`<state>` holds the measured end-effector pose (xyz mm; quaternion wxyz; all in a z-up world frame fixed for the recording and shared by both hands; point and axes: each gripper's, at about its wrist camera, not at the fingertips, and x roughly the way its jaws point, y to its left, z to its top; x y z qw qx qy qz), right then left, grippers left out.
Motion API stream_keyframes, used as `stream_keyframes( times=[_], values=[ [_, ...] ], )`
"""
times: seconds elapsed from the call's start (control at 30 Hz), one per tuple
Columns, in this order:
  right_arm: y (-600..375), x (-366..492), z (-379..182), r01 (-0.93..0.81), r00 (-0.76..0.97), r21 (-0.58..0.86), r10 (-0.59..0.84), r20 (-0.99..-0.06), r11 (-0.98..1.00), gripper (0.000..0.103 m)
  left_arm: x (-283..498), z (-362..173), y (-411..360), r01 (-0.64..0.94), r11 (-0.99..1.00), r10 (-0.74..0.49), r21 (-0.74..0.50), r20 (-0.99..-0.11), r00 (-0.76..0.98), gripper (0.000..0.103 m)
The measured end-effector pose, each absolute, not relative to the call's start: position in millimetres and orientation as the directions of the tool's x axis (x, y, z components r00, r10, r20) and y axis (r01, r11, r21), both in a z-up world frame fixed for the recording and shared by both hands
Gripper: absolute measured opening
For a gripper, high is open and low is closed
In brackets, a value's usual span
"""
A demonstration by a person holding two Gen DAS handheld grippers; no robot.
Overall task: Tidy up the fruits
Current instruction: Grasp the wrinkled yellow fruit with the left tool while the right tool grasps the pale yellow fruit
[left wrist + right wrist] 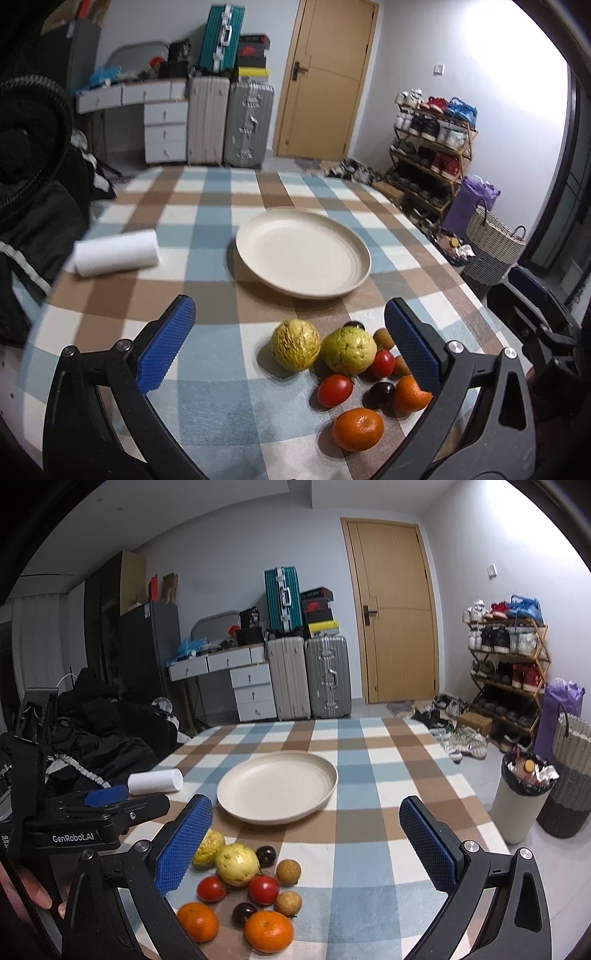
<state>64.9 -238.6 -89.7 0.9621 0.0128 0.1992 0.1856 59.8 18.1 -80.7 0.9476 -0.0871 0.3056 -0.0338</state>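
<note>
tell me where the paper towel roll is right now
The paper towel roll lies on its side on the checked tablecloth, left of the cream plate in both wrist views, near the table's left edge and well beyond the fruit pile.

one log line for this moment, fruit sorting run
stage: pre-grasp | left hand-held gripper: open, empty | right hand-held gripper: open, empty | plate: empty | fruits: clustered on tablecloth, near plate
</note>
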Motion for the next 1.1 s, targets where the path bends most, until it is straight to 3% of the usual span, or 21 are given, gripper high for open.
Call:
stream_keyframes(
  times=[0.2,0.37,0.63,0.8,0.9,1.03,1.1],
  values=[
    [-241,86,-107,-0.347,0.833,0.119,0.364,-0.416,0.930,0.103,91,-116,30,0.036,0.960,-0.209,-0.277,-0.627,0.750,0.102],
    [-237,99,-116,-0.350,0.822,0.122,0.368,-0.434,0.929,0.103,117,-142,39,0.056,0.934,-0.290,-0.352,-0.658,0.695,0.095],
    [-229,109,-125,-0.364,0.805,0.131,0.382,-0.454,0.922,0.103,142,-165,51,0.076,0.874,-0.412,-0.480,-0.647,0.641,0.081],
    [-224,112,-127,-0.371,0.799,0.128,0.387,-0.460,0.920,0.103,162,-178,56,0.072,0.850,-0.447,-0.521,-0.643,0.622,0.079],
    [-223,112,-127,-0.376,0.795,0.126,0.390,-0.464,0.918,0.103,175,-188,57,0.066,0.829,-0.478,-0.556,-0.641,0.600,0.069],
    [-220,114,-127,-0.382,0.790,0.124,0.393,-0.471,0.916,0.103,188,-200,56,0.063,0.809,-0.510,-0.584,-0.645,0.569,0.048],
    [-219,113,-127,-0.388,0.785,0.123,0.398,-0.475,0.913,0.103,196,-205,55,0.072,0.788,-0.542,-0.611,-0.634,0.552,0.044]
  ],
)
